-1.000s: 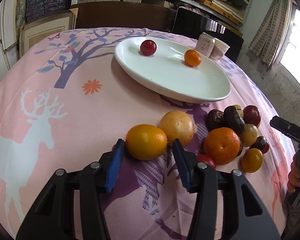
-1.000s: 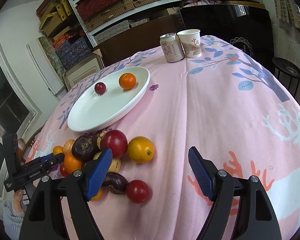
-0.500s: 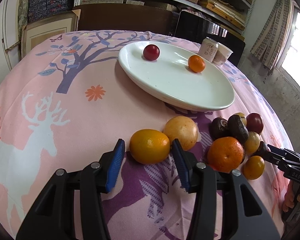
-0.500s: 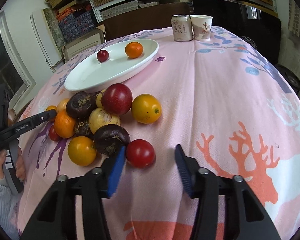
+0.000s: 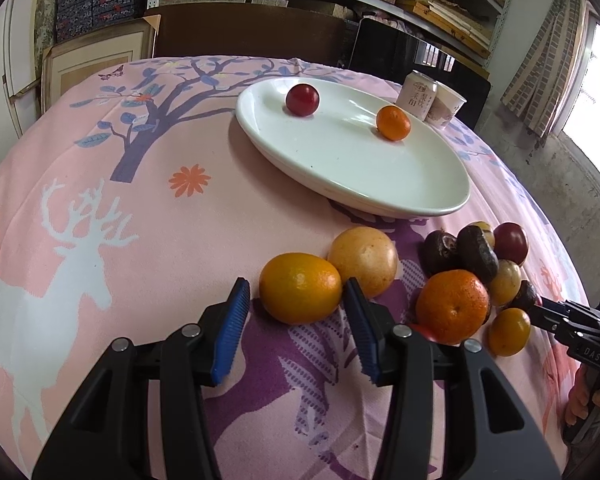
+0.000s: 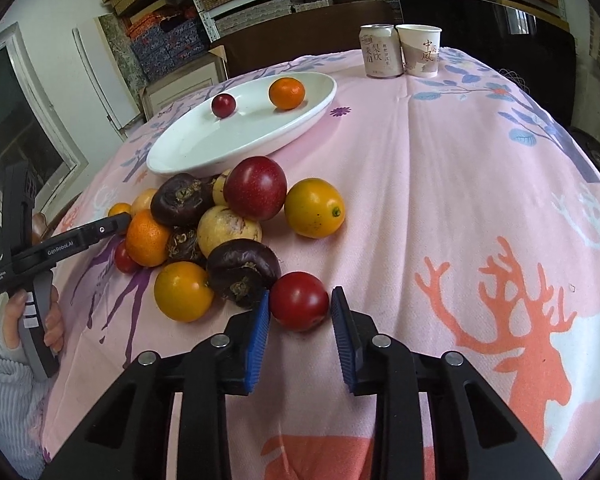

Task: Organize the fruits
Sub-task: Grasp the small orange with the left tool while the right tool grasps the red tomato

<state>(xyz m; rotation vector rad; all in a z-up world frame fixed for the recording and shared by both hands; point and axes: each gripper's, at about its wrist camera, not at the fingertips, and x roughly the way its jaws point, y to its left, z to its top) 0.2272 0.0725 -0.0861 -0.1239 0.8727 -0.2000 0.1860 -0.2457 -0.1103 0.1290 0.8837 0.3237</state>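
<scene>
- The right gripper (image 6: 300,312) has its jaws drawn in on a red tomato (image 6: 299,300), one blue pad on each flank and the fruit between the fingertips. The pads look to be pressing it, which suits a lift of the fruit that lies loosest at the near edge of the pile.
- Just beyond its left jaw lies a dark wrinkled fruit (image 6: 242,270), close enough to be nudged if the grip drifts that way.
- The left gripper (image 5: 296,300) straddles a yellow-orange citrus (image 5: 300,288). Its right pad touches the fruit; a sliver of cloth shows before the left pad, so the jaws look only partly closed and not yet clamped.
- A pale yellow fruit (image 5: 364,256) rests against the citrus just past the right jaw.
- The white plate (image 5: 380,184) sits well ahead of both sets of jaws, already holding a small red fruit (image 5: 302,99) and a small orange (image 5: 393,123). It is probably where the sorted fruit goes.
- The can (image 6: 381,51) and paper cup (image 6: 419,50) stand far beyond the jaws, out of the way.
</scene>
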